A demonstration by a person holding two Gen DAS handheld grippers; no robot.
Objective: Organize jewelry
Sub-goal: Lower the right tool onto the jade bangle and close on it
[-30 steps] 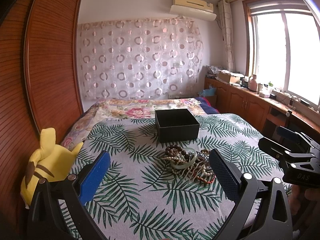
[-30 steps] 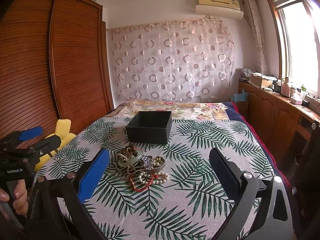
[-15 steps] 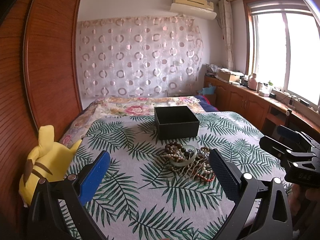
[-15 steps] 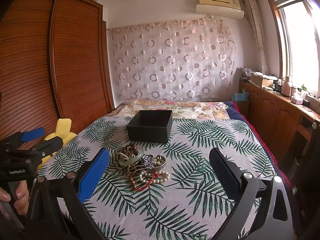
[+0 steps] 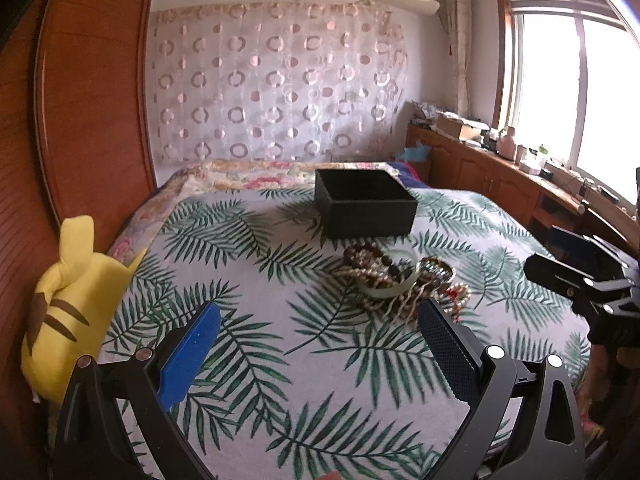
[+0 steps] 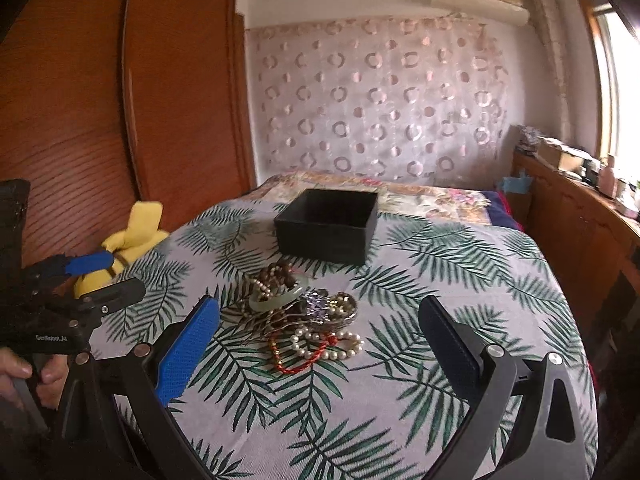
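Note:
A heap of jewelry (image 5: 396, 280) lies on the leaf-print bedspread (image 5: 248, 304): bead strands, a pale green bangle (image 6: 276, 300), a silver piece, a pearl bracelet (image 6: 320, 346) and a red cord. An open black box (image 5: 364, 210) stands just behind the heap; it also shows in the right wrist view (image 6: 328, 230). My left gripper (image 5: 320, 316) is open and empty, short of the heap and left of it. My right gripper (image 6: 320, 312) is open and empty, above the near part of the heap (image 6: 304, 316). Each gripper shows at the edge of the other's view.
A yellow plush toy (image 5: 68, 300) lies at the bed's left edge by the wooden wardrobe (image 5: 80, 120). A wooden cabinet (image 5: 500, 176) with small items runs along the right wall under the window. A patterned curtain hangs behind the bed.
Both grippers have moved forward and tilted down toward the jewelry heap, which now looks larger and closer. Both stay open and empty.

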